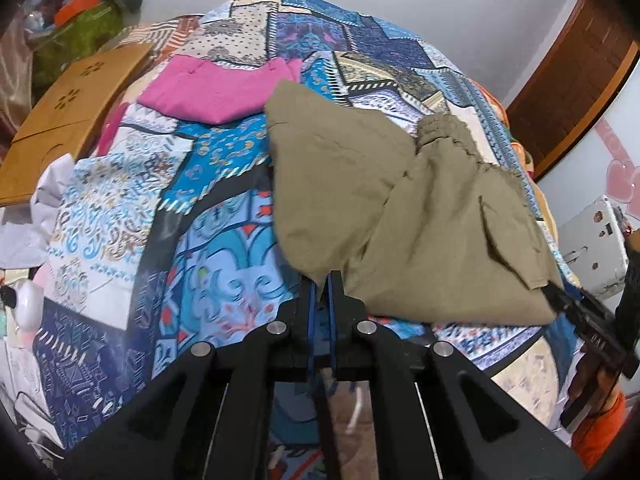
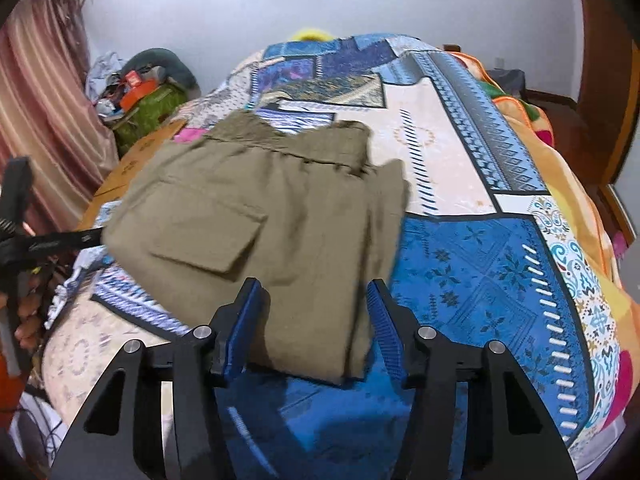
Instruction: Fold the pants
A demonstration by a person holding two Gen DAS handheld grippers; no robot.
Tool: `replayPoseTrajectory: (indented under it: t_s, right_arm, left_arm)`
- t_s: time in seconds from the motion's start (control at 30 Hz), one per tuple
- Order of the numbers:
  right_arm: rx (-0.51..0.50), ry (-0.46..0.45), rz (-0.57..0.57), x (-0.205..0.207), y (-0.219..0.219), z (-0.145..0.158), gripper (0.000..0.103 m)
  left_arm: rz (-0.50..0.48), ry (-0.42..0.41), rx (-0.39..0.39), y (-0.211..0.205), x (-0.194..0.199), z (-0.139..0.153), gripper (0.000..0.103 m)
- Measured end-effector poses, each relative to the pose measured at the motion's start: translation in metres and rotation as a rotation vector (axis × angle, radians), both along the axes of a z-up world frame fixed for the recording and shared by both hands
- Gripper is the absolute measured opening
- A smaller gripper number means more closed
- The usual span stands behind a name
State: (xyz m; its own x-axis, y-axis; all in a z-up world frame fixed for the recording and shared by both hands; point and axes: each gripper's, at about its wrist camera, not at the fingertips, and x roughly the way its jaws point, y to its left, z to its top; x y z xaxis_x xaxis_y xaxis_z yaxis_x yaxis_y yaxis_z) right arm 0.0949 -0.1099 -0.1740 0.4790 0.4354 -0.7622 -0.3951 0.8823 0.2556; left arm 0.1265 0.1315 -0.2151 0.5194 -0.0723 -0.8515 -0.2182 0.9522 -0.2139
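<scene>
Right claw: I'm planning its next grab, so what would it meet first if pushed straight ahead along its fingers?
Probably the olive pants. The right claw is open, and the near edge of the folded cloth already lies between its blue pads, above the patterned bedspread. Depth is unclear.

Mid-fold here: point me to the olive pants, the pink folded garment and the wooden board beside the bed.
Olive-green cargo pants point(image 2: 280, 208): right wrist view, on the cloth right of the flap pocket.
Pink folded garment point(image 1: 208, 88): left wrist view, middle of its top face.
Light brown wooden board with flower cut-outs point(image 1: 60, 120): left wrist view, on its flat face.
</scene>
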Motion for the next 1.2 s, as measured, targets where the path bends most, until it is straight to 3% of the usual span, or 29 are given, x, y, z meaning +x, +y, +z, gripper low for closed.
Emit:
replayPoseTrajectory:
  t_s: [0.2,0.27,0.4,0.63,0.73,0.87,1.0,1.1,1.2]
  right_arm:
    - [-0.037,-0.006,-0.005,0.009,-0.004,-0.005,0.051]
    - [-0.055,-0.004,0.005,0.012,-0.004,-0.004,0.051]
    - [-0.056,0.003,0.030,0.014,-0.008,0.005,0.051]
    - [-0.004,-0.018,0.032,0.024,-0.007,0.029,0.051]
    - [0.017,-0.032,0.055,0.031,0.006,0.034,0.051]
    - [0.027,-0.020,0.111,0.037,0.029,0.031,0.051]
    - [-0.017,0.048,0.167,0.042,0.049,0.006,0.051]
    - [-0.008,0.040,0.169,0.035,0.045,-0.001,0.055]
    - [-0.027,0.027,0.180,0.026,0.041,0.002,0.056]
  left_arm:
    - [0.016,0.061,0.105,0.012,-0.007,-0.008,0.006]
    - [-0.002,0.069,0.106,0.018,-0.008,-0.005,0.006]
    - [-0.059,-0.002,0.179,0.015,-0.009,0.025,0.006]
    - [-0.239,-0.081,0.166,-0.026,0.027,0.057,0.010]
    - [-0.342,-0.071,0.093,-0.054,0.052,0.052,0.010]
    - [-0.426,-0.025,0.101,-0.087,0.075,0.030,0.010]
    - [-0.439,0.036,0.086,-0.093,0.086,0.003,0.011]
    - [-0.432,0.009,0.062,-0.085,0.076,0.001,0.012]
    - [-0.452,-0.007,0.117,-0.090,0.061,0.004,0.013]
